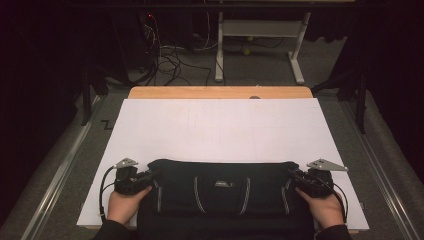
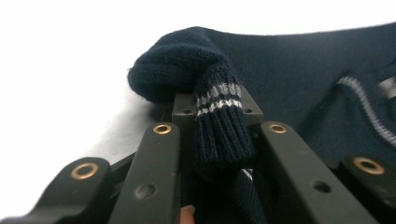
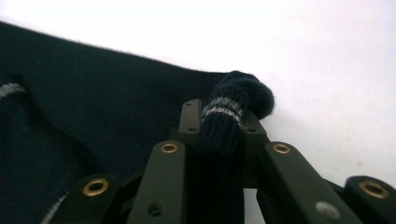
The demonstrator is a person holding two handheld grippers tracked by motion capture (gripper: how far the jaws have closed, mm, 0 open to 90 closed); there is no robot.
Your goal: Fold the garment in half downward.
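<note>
A dark navy knitted garment [image 1: 222, 192] with thin grey stripes lies flat on the white sheet [image 1: 220, 125], at the near edge of the table. My left gripper [image 1: 150, 176] is at its left end and my right gripper [image 1: 292, 175] at its right end, each held by a hand. In the left gripper view the jaws [image 2: 217, 105] are shut on a bunched fold of ribbed, grey-striped knit, with the rest of the garment [image 2: 289, 74] spreading to the right. In the right gripper view the jaws [image 3: 219, 114] pinch a similar striped fold, and the garment [image 3: 93, 102] stretches to the left.
The white sheet covers most of a wooden table [image 1: 220, 92], bare cloth-free sheet reaching to the far edge. Beyond the table, cables [image 1: 170, 60] lie on the grey floor beside a white table frame [image 1: 295, 55]. Dark stands rise at both sides.
</note>
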